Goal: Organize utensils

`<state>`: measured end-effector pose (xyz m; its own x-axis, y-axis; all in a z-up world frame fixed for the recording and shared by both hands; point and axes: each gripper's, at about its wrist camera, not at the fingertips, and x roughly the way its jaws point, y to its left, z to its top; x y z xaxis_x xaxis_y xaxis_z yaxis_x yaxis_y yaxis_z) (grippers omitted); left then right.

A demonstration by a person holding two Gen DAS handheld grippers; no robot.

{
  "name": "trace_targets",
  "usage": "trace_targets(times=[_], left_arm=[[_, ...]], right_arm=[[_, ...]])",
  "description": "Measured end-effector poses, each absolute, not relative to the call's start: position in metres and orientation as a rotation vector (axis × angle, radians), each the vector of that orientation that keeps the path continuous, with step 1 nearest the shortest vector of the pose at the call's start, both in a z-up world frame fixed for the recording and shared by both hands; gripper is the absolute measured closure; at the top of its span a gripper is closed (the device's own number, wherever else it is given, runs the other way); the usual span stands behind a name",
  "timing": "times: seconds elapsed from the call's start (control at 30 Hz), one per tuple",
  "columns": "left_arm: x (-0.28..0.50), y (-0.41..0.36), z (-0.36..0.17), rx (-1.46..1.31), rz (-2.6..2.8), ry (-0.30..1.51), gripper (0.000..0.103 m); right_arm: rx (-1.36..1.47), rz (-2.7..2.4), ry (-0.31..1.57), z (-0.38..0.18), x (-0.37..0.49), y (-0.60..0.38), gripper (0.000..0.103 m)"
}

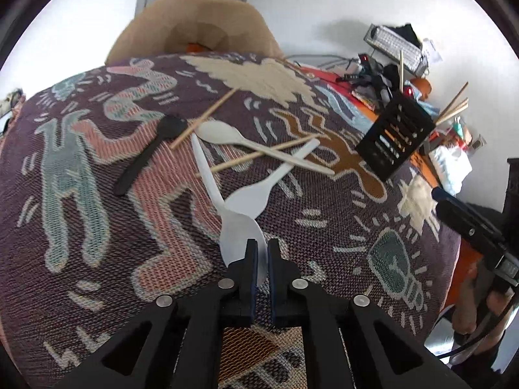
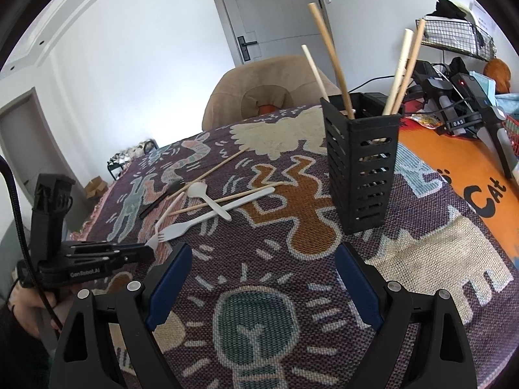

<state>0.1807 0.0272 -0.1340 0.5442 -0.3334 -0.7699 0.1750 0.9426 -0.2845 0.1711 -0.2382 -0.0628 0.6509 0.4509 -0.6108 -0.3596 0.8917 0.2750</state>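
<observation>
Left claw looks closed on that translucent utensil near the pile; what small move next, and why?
Probably lift it straight up a little. The left claw is shut on the translucent utensil, whose handle runs toward the crossed white spoon and chopsticks, so dragging sideways could scatter them. The black holder already has chopsticks, and the right claw is open.

Bright, even daylight; strong fisheye edges, slight blur.

Patterned woven cloth (image 2: 324, 291) over orange table (image 2: 447, 159), bearing scattered utensils (image 2: 207, 201) and slatted black holder (image 2: 363, 168).
</observation>
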Motion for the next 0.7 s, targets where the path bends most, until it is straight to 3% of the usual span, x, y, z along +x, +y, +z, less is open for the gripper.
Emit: trace_targets(times=[0.07, 0.2, 0.57, 0.7], left_arm=[[0.179, 0.024, -0.133, -0.124, -0.305, 0.937, 0.087], [0.170, 0.021, -0.127, 0.011, -0.304, 0.893, 0.052], [0.153, 0.011, -0.133, 0.419, -0.315, 0.816, 0.051], [0.154, 0.006, -0.145, 0.491, -0.349, 0.818, 0.062]], right_arm=[[0.138, 0.458, 0.730, -0.063, 0.172, -0.240, 0.013], [0.144, 0.458, 0.738, -0.066, 0.174, -0.241, 0.013], [0.122, 0.459, 0.742, -0.067, 0.173, -0.232, 0.013], [0.116, 0.452, 0.746, -0.068, 0.173, -0.232, 0.013]])
